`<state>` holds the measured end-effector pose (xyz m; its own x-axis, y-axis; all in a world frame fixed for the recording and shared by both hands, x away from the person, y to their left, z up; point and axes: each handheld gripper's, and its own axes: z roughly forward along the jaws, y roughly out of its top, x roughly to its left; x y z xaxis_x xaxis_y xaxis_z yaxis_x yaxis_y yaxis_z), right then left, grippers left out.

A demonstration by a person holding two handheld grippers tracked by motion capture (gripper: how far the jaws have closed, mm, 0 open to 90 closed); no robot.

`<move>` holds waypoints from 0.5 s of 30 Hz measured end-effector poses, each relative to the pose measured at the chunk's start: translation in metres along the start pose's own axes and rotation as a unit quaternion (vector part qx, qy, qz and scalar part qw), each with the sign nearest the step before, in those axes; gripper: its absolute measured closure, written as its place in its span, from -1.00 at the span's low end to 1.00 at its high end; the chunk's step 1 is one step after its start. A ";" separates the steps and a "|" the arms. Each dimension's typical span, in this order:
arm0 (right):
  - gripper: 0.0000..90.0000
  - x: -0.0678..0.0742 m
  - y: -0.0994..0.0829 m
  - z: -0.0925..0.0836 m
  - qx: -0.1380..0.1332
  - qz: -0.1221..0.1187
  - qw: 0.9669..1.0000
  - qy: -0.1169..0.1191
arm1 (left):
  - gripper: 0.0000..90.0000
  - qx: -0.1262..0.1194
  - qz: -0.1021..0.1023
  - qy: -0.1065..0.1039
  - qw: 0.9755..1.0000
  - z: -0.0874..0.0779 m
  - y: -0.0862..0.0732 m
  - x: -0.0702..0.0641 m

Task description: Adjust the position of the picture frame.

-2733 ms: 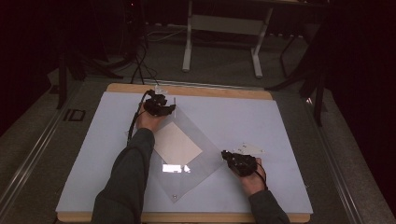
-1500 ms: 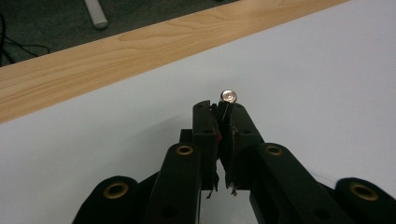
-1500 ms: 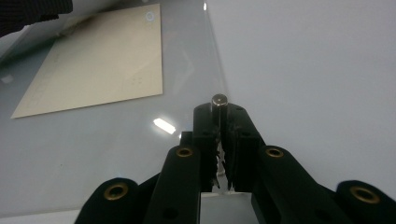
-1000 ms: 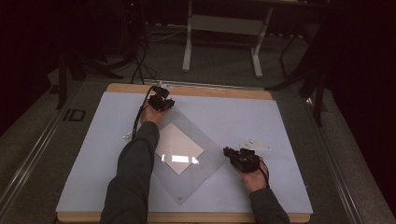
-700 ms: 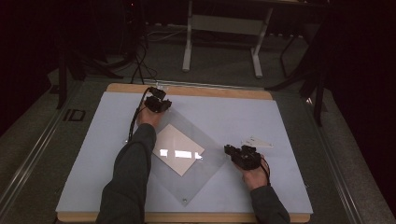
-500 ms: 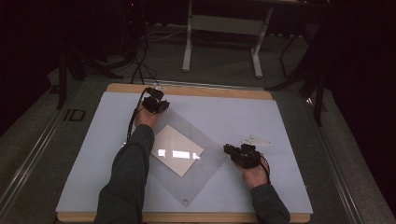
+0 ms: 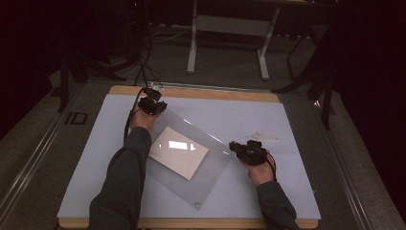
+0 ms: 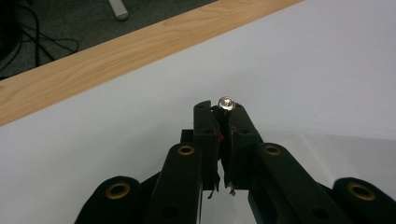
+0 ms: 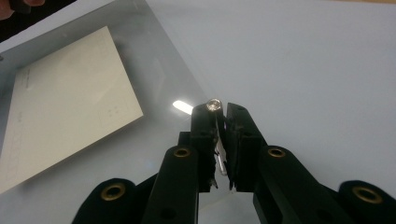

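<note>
Clear acrylic sheet (image 7: 191,165) over white card (image 7: 178,158), lying diagonal on the table (image 7: 287,120), screws at corners.

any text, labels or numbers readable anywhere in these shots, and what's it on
"ID", as best it reads: pale marking on the floor left of the table.
White card under the clear sheet: faint printed lines and marks, too small and pale to read.
White strip on the table beyond the right gripper: too small to tell whether it bears text.
Left gripper: no lettering visible on either gripper.
</note>
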<state>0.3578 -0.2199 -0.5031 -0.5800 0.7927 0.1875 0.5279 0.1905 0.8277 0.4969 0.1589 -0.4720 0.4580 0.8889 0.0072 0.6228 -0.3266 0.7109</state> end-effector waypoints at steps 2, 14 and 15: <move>0.83 -0.001 0.003 0.000 -0.001 0.000 1.000 -0.001 | 0.90 -0.001 -0.001 0.002 1.000 -0.003 0.000 0.001; 0.81 -0.008 0.021 0.006 0.005 -0.010 1.000 -0.004 | 0.90 -0.004 -0.023 -0.004 1.000 -0.011 -0.018 0.010; 0.81 -0.009 0.022 0.007 0.006 -0.012 1.000 -0.004 | 0.90 -0.002 -0.024 -0.005 1.000 -0.012 -0.020 0.011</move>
<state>0.3789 -0.2183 -0.4903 -0.5869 0.7929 0.1635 0.5220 0.2162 0.8251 0.4821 0.1787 -0.4778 0.4335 0.9005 -0.0336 0.6419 -0.2824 0.7129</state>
